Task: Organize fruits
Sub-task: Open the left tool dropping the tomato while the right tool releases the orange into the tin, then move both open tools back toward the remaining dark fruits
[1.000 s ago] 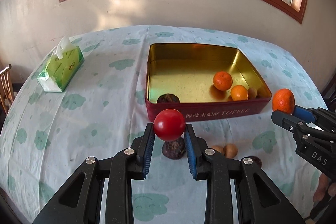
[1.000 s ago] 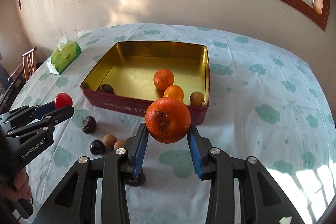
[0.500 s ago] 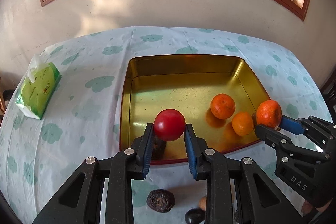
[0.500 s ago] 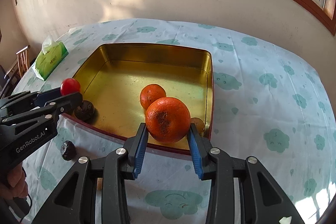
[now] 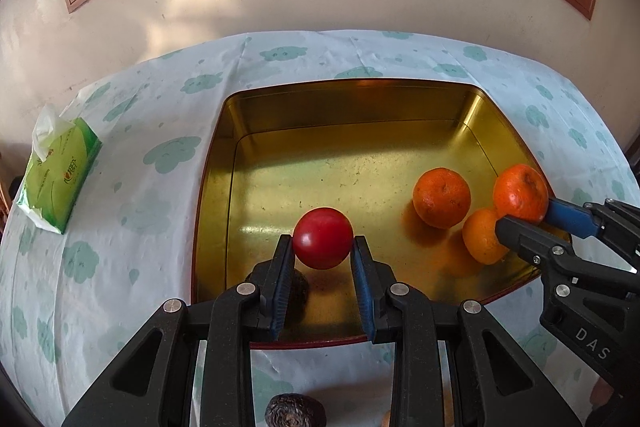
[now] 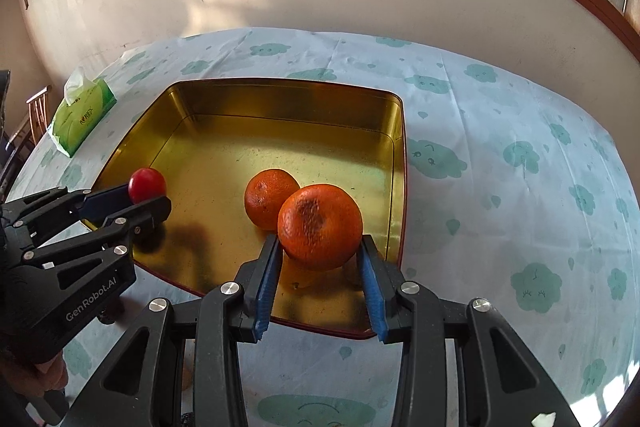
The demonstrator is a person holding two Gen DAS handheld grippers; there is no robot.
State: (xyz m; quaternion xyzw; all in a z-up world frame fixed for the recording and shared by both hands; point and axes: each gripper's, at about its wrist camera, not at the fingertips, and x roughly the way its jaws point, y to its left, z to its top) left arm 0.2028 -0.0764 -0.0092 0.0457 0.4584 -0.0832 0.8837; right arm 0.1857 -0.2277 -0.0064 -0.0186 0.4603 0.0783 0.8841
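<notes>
Both tongs carry fruit over the tin (image 5: 496, 115), ready for release.

Left tongs (image 5: 323, 259) pinch a tomato (image 5: 322, 243) above the tin's near-left corner; right tongs (image 6: 320, 259) pinch an orange (image 6: 320, 226) over its near-right corner, just above two oranges (image 5: 441, 197) (image 5: 480, 237) lying there. Risks: dropped from this height, the round fruit may roll or bounce across the smooth metal floor; the carried orange may strike those beneath; the tomato may bruise if squeezed harder. A dark fruit (image 5: 295, 410) waits on the table near its front edge.

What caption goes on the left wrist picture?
Left gripper holds a round red fruit over the gold metal tin.
</notes>
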